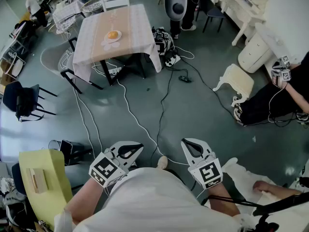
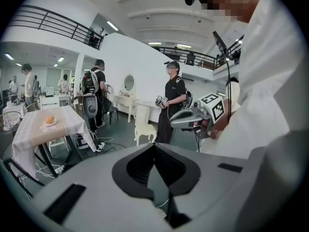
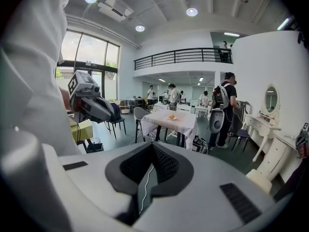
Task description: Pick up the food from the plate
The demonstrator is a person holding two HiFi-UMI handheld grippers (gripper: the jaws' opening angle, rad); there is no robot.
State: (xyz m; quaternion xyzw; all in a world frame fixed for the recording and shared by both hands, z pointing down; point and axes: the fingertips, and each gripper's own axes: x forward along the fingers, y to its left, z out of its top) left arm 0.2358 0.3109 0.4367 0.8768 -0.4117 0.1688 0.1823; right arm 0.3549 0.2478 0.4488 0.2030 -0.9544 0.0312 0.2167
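An orange piece of food (image 1: 113,35) lies on a white plate (image 1: 107,44) on a table with a pale cloth (image 1: 130,28), far across the room. Both grippers are held close to the person's body, well away from the table. My left gripper (image 1: 139,148) is shut with nothing in it, and so is my right gripper (image 1: 184,142). In the left gripper view the jaws (image 2: 154,147) meet in front, and the food (image 2: 49,120) shows small at the left. From the right gripper view the closed jaws (image 3: 153,146) point toward the table, where the food (image 3: 171,116) sits.
White and black cables (image 1: 140,124) trail over the grey floor between me and the table. A dark chair (image 1: 21,100) stands at the left, a yellow box (image 1: 41,178) lower left, a white stool (image 1: 236,81) at the right. People stand behind the table and sit at the right.
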